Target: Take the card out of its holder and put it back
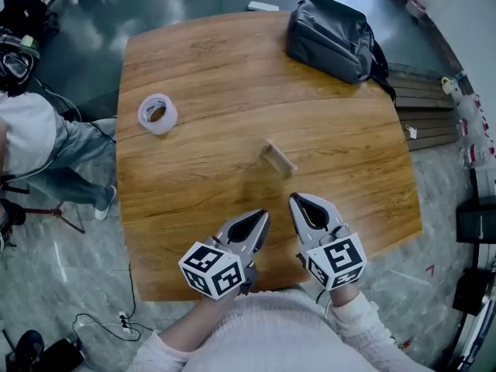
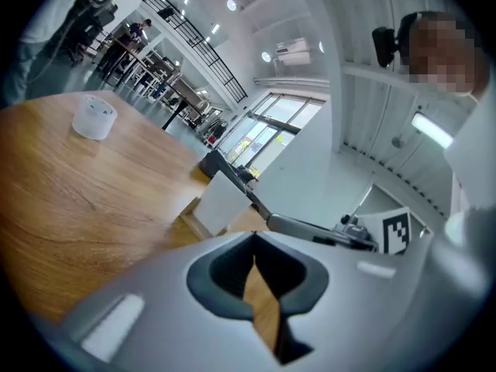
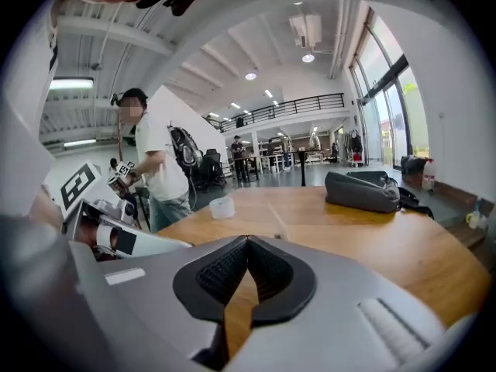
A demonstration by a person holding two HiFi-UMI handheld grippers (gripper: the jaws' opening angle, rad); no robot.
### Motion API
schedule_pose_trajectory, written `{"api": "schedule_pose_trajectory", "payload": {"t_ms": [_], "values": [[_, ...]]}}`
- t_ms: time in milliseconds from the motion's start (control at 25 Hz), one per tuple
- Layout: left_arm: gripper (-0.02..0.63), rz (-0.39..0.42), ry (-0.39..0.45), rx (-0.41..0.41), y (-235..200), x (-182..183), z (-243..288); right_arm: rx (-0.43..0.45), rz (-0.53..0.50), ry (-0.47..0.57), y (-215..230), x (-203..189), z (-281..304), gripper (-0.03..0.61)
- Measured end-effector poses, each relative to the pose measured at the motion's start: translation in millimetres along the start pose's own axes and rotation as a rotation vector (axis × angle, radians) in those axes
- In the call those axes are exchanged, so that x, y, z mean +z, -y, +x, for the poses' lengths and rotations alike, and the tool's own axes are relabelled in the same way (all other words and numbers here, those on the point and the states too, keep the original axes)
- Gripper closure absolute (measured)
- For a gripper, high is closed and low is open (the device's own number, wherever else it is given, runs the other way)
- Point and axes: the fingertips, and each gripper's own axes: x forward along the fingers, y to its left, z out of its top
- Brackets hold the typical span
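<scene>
Card (image 2: 221, 202) is shown standing upright in wooden holder (image 1: 279, 161), centre of head view, on table (image 1: 194, 91) | left gripper (image 1: 262, 216) and right gripper (image 1: 295, 200), lower centre, jaws pressed together, empty | card is judged light, thin, stiff, slippery; best pinched at exposed top edge.

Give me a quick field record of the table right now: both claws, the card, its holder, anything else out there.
left claw: shut, nothing in it, low over the near part of the table
right claw: shut, nothing in it, beside the left claw
card: white, standing in its holder, not gripped
holder: small wooden block, mid-table, just beyond both claws
tape roll: lying on the table's left side
bag: grey, at the far right corner
table: wood top
</scene>
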Motion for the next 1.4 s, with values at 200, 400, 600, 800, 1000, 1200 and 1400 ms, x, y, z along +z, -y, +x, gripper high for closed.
{"api": "schedule_pose_trajectory", "payload": {"t_ms": [200, 400, 600, 800, 1000, 1200, 1400], "values": [[0.606, 0.055, -0.012, -0.014, 12, 0, -7, 0.029, 0.113, 0.002, -20, -12, -6, 0.58], [0.606, 0.08, -0.027, -0.014, 17, -2, -10, 0.045, 0.144, -0.001, -29, -17, -14, 0.581], [0.606, 0.108, -0.027, -0.026, 19, 2, -8, 0.048, 0.128, -0.008, -32, -17, -19, 0.581], [0.606, 0.163, -0.03, -0.058, 25, 9, -6, 0.054, 0.124, -0.009, -33, -16, -21, 0.581], [0.606, 0.181, -0.046, -0.072, 26, 10, -4, 0.073, 0.115, -0.014, -33, -18, -21, 0.581], [0.606, 0.184, -0.042, -0.072, 22, 15, -6, 0.089, 0.122, -0.025, -34, -23, -18, 0.581], [0.606, 0.193, -0.058, -0.065, 18, 12, -3, 0.101, 0.125, -0.028, -31, -27, -15, 0.581]]}}
